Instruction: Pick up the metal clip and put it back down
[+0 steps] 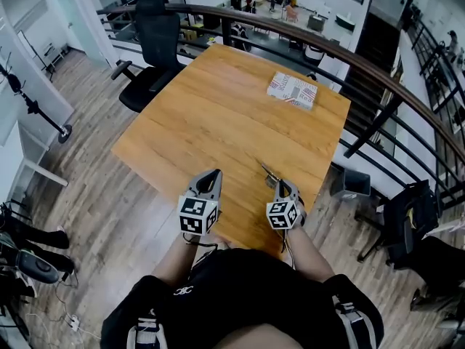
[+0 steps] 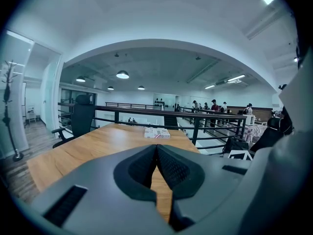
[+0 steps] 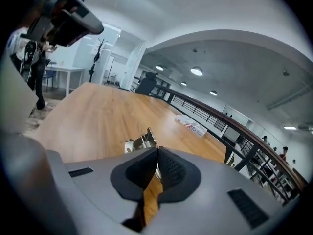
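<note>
The metal clip [image 1: 270, 173] is a small shiny piece near the front right of the wooden table [image 1: 218, 115]. My right gripper [image 1: 280, 185] is shut on it. In the right gripper view the clip [image 3: 141, 142] sticks out past the closed pads [image 3: 168, 166], to the left of the gripper [image 3: 157, 152]. I cannot tell whether the clip touches the wood. My left gripper [image 1: 213, 174] hovers at the table's front edge, about a hand's width left of the right one. Seen in its own view, the left gripper [image 2: 156, 147] is shut with nothing between its fingers.
A white box with red print [image 1: 292, 90] lies at the table's far right, also seen as the box [image 2: 157, 132] and the box [image 3: 191, 127]. A black office chair [image 1: 152, 49] stands at the far left corner. A dark railing [image 1: 378, 75] runs behind the table.
</note>
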Available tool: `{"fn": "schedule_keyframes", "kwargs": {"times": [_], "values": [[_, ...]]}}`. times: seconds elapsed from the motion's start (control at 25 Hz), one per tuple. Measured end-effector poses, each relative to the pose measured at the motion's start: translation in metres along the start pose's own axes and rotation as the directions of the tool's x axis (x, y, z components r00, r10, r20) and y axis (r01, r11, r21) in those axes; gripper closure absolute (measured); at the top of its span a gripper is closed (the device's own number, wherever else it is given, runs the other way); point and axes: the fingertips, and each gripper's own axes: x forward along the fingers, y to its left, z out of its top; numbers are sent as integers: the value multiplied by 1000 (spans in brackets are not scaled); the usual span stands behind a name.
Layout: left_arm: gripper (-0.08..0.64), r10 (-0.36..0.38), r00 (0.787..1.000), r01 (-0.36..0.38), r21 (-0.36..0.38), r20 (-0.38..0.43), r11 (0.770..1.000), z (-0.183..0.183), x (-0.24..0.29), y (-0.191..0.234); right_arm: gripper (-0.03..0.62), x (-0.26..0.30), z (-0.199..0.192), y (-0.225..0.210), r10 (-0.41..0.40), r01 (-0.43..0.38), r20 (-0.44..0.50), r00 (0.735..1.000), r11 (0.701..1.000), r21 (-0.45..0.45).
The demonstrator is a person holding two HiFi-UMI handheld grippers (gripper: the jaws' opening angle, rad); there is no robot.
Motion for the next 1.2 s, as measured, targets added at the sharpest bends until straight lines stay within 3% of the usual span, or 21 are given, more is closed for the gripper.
{"fn": "schedule_keyframes", "kwargs": {"times": [0.24, 0.4, 0.48, 0.56, 0.72, 0.8, 0.84, 0.88, 1.08, 1.2], "values": [[541, 10, 1000, -10, -4, -11, 1000, -7, -8, -3, 566, 3, -49, 23, 33, -36, -121, 992, 999, -19], [541, 14, 1000, -14, -8, -14, 1000, -12, -13, -7, 545, 3, -65, 41, 149, -139, -124, 981, 987, 81], [541, 8, 1000, -8, -9, -15, 1000, -13, -14, -11, 476, -1, -63, 48, 237, -220, -90, 967, 960, 171], [541, -1, 1000, 1, -9, -13, 1000, -13, -14, -16, 397, -8, -49, 44, 264, -252, -20, 964, 939, 234], [541, -24, 1000, 24, -5, -8, 1000, -11, -13, -26, 396, -33, 6, 1, 163, -207, 156, 974, 924, 321], [541, -34, 999, 34, -1, -4, 999, -8, -11, -30, 467, -54, 44, -28, 86, -171, 244, 966, 919, 354], [541, -38, 999, 38, 0, -1, 999, -6, -10, -32, 559, -66, 63, -42, 51, -160, 291, 955, 918, 362], [541, -42, 999, 42, 2, 2, 999, -4, -8, -33, 577, -79, 83, -54, 22, -153, 340, 940, 919, 363], [541, -55, 998, 55, 6, 13, 998, 1, -5, -36, 578, -134, 148, -91, -92, -110, 494, 865, 924, 366], [541, -60, 998, 60, 8, 16, 998, 1, -4, -36, 578, -151, 159, -97, -124, -102, 524, 843, 919, 381]]}}
